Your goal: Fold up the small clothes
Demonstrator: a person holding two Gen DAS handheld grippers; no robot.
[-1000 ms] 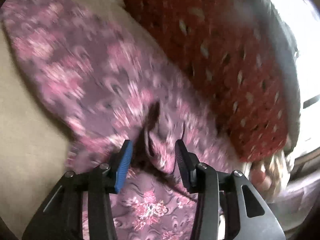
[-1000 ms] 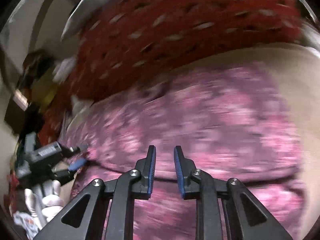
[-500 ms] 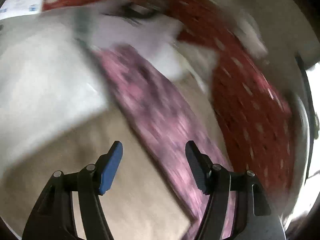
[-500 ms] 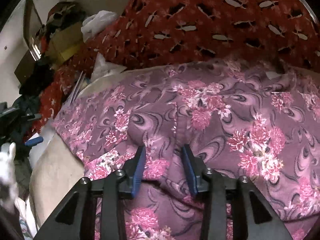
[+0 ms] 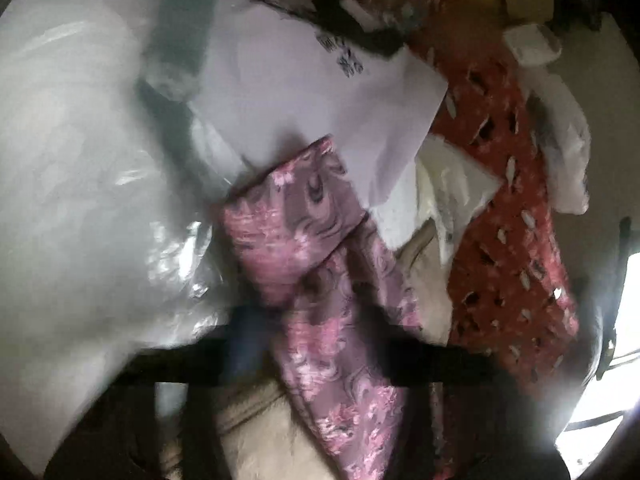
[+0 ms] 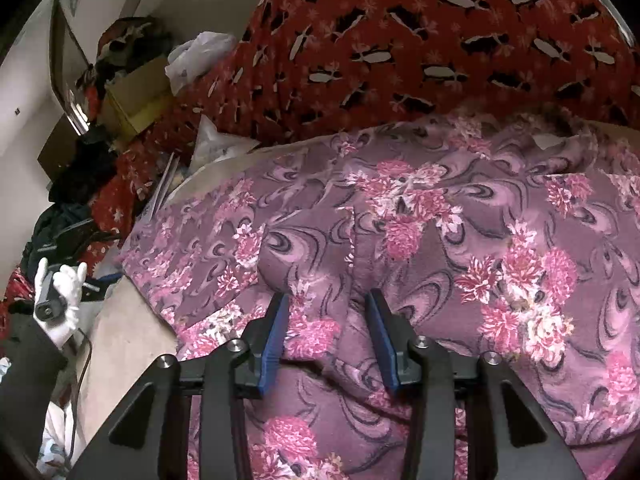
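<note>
A purple garment with pink flowers (image 6: 440, 220) lies spread on a beige surface (image 6: 120, 340). My right gripper (image 6: 326, 336) is open just above it, its blue pads on either side of a raised fold of the cloth. In the left wrist view a narrow end of the same garment (image 5: 320, 280) runs from the bottom centre upward. My left gripper (image 5: 312, 348) is heavily blurred; its fingers stand apart, one on each side of the strip, and look open. The gloved hand holding the left gripper (image 6: 60, 292) shows at the far left of the right wrist view.
A red patterned cloth (image 6: 400, 40) lies behind the garment, also in the left wrist view (image 5: 512, 240). White plastic bags (image 5: 80, 200) and a white mailer with a label (image 5: 320, 92) lie beside the garment's end. A cardboard box (image 6: 136, 100) and clutter sit at the back left.
My left gripper let go of the garment, opened and swung away to its narrow end near the white bags. My right gripper opened wider and settled over a fold.
</note>
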